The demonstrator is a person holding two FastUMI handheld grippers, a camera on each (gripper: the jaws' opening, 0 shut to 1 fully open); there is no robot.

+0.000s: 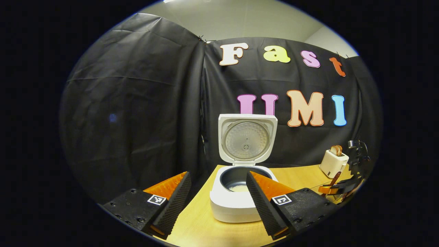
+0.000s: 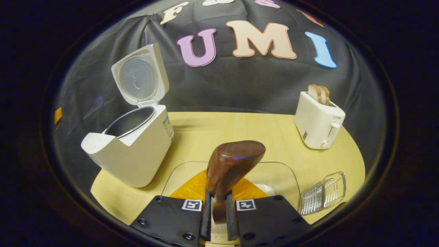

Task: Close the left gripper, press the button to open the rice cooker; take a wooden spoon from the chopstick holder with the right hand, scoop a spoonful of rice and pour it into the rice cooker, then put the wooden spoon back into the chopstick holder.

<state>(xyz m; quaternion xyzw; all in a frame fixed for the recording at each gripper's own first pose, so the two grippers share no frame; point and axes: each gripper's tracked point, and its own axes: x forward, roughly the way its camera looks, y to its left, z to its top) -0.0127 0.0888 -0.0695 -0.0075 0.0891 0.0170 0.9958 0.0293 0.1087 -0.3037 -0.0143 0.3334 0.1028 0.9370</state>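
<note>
The white rice cooker (image 1: 236, 206) stands open on the wooden table, lid (image 1: 247, 139) upright, with a little rice (image 1: 239, 188) in its dark pot. My left gripper (image 1: 217, 175) hovers just in front of it, fingers wide apart and holding nothing. My right gripper (image 2: 217, 202) is shut on the handle of a dark wooden spoon (image 2: 235, 159), whose bowl points forward above a clear container (image 2: 291, 175). The cooker (image 2: 133, 151) sits to the spoon's left. A wire chopstick holder (image 2: 324, 193) lies low on the right. Far right in the left gripper view I see the right gripper (image 1: 337, 188).
A white toaster (image 2: 319, 120) with bread slices stands at the back right of the table (image 2: 240, 127); it also shows in the left gripper view as the toaster (image 1: 333, 163). Black cloth walls close off the back and left. The table's left edge runs just beside the cooker.
</note>
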